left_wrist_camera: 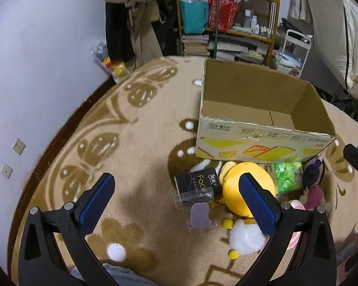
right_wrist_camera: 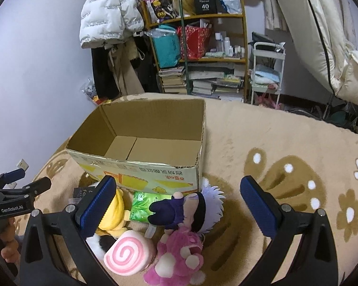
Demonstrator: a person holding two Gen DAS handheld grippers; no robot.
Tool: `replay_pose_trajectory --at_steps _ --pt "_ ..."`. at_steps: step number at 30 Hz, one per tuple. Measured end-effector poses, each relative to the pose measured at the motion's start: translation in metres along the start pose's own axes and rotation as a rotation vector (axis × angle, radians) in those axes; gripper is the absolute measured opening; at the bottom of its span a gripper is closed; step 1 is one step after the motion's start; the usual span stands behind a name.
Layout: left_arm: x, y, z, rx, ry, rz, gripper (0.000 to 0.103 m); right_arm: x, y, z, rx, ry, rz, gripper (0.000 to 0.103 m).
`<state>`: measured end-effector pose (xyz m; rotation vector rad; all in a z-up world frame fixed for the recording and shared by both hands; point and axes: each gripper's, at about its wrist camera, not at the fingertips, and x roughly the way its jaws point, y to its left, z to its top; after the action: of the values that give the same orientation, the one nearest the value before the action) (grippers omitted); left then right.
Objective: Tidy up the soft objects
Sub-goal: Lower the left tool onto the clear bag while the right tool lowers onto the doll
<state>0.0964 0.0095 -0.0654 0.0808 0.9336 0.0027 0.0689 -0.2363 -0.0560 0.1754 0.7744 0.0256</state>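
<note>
The black pack (left_wrist_camera: 198, 183) has "Face" on it in pale letters. The other gripper's arm in the right wrist view reads "GenRobot.AI". A black box (right_wrist_camera: 205, 3) on the shelf (right_wrist_camera: 243, 59) says "40". The box (right_wrist_camera: 140, 143) has Chinese print on its near side, upside down in the right view, and "450g" shows near its top edge in the left view.

The left gripper (left_wrist_camera: 176, 200) hangs over the rug (left_wrist_camera: 136, 138), jaws wide open and holding nothing. The right gripper (right_wrist_camera: 177, 205) hangs above the toys, jaws wide open too, holding nothing.

The soft things lie on the rug right in front of the box. The yellow plush (left_wrist_camera: 238, 190) sits between the black pack and the green pack (right_wrist_camera: 145, 205). A doll (right_wrist_camera: 198, 207) with pale hair lies beside a pink bear (right_wrist_camera: 181, 255). The pink swirl roll (right_wrist_camera: 128, 252) is just left of the bear. A white puff (left_wrist_camera: 244, 238) lies near the yellow plush.

The box is open on top with nothing inside. There is bare rug to the left of the pile and to the right of the box.
</note>
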Motion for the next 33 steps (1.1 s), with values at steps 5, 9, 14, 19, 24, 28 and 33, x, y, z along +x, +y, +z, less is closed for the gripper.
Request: replay_pose_trajectory --at_steps 5,9,14,19,24,28,33 --pt "0.022 -0.005 0.002 0.005 0.058 -0.003 0.102 0.016 -0.004 0.003 0.015 0.033 0.011 0.103" --pt "0.037 -0.006 0.001 -0.007 0.108 -0.010 0.102 0.030 -0.007 0.002 0.027 0.069 0.009 0.103" --pt "0.055 -0.006 -0.003 -0.017 0.163 -0.013 0.102 0.043 -0.012 -0.002 0.042 0.113 0.004 0.103" --pt "0.068 -0.005 -0.009 -0.029 0.212 -0.031 0.102 0.054 -0.011 -0.005 0.026 0.145 -0.011 0.103" --pt "0.081 -0.007 -0.014 -0.019 0.257 -0.038 0.102 0.062 -0.009 -0.009 0.006 0.176 -0.022 0.103" --pt "0.091 -0.006 -0.018 -0.031 0.292 -0.038 0.102 0.068 -0.008 -0.011 0.001 0.195 -0.033 0.103" --pt "0.106 0.002 -0.025 -0.086 0.360 -0.037 0.102 0.077 -0.011 -0.014 0.014 0.226 -0.038 0.103"
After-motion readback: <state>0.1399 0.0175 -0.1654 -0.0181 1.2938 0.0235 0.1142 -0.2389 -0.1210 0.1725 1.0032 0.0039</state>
